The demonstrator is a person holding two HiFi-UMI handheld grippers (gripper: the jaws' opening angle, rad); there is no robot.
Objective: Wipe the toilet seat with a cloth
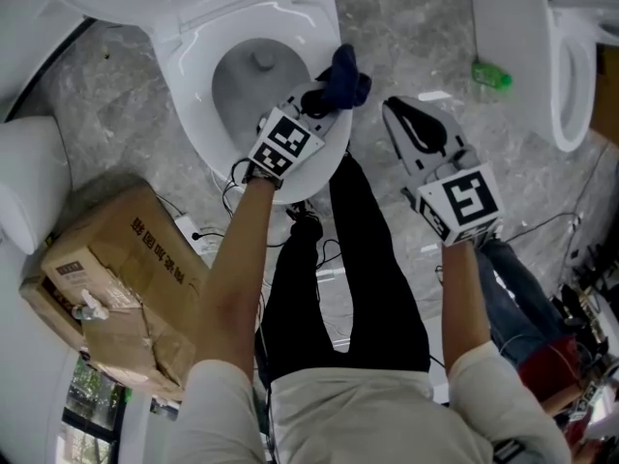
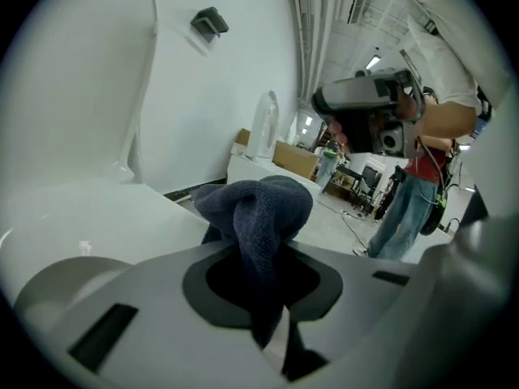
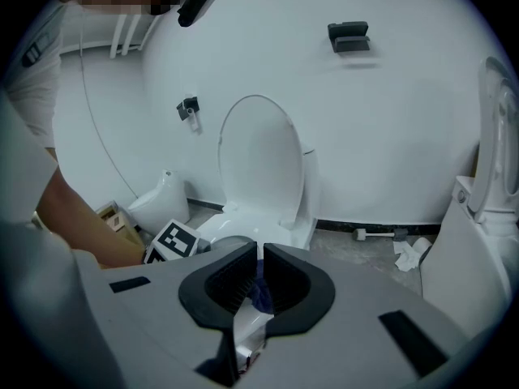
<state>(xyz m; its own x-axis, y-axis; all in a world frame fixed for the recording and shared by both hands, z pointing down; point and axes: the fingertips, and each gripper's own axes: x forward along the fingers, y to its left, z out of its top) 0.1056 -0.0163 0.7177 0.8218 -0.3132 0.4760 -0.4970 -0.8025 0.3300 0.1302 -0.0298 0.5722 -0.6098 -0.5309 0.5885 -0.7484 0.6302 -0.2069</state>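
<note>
Left gripper view: left gripper (image 2: pixel 263 298) pinches a dark blue cloth (image 2: pixel 259 213), which bulges in a knot-like wad past the jaws.

Head view: that wad (image 1: pixel 345 77) sits at the front-right edge of the toilet seat (image 1: pixel 189 104); whether it touches the seat is unclear. The right gripper (image 1: pixel 397 114) hangs just beside it, jaws pressed almost together with nothing gripped.

Further out is the open bowl (image 1: pixel 253 75).

Risks:
- The balled cloth offers little wiping face, so a pass may leave streaks.
- A drag against the rim could pull the cloth loose and drop it into the bowl.
</note>
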